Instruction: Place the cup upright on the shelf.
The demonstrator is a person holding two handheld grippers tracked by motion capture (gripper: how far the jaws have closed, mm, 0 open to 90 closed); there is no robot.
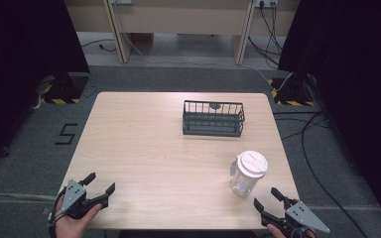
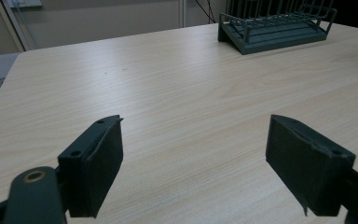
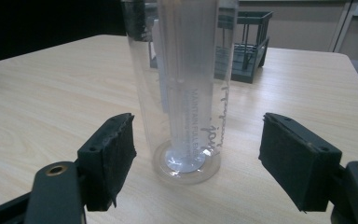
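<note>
Now I am holding my right gripper (image 3: 196,161) spread before the clear bottle (image 1: 247,173), standing upright near the table's (image 1: 154,148) right front; squaring both pads around its base looks wise. My left gripper (image 2: 193,163) is idling spread.

Even, soft overhead light on the table (image 1: 144,148); faint shadows; dark, dim edges; gripper views slightly soft.

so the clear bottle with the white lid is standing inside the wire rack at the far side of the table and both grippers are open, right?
Not quite. The clear bottle stands on the bare table, near the right gripper and well apart from the wire rack; the high view shows this. The rest holds: the rack sits at the far side, and both the right gripper and the left gripper have their jaws open.
</note>
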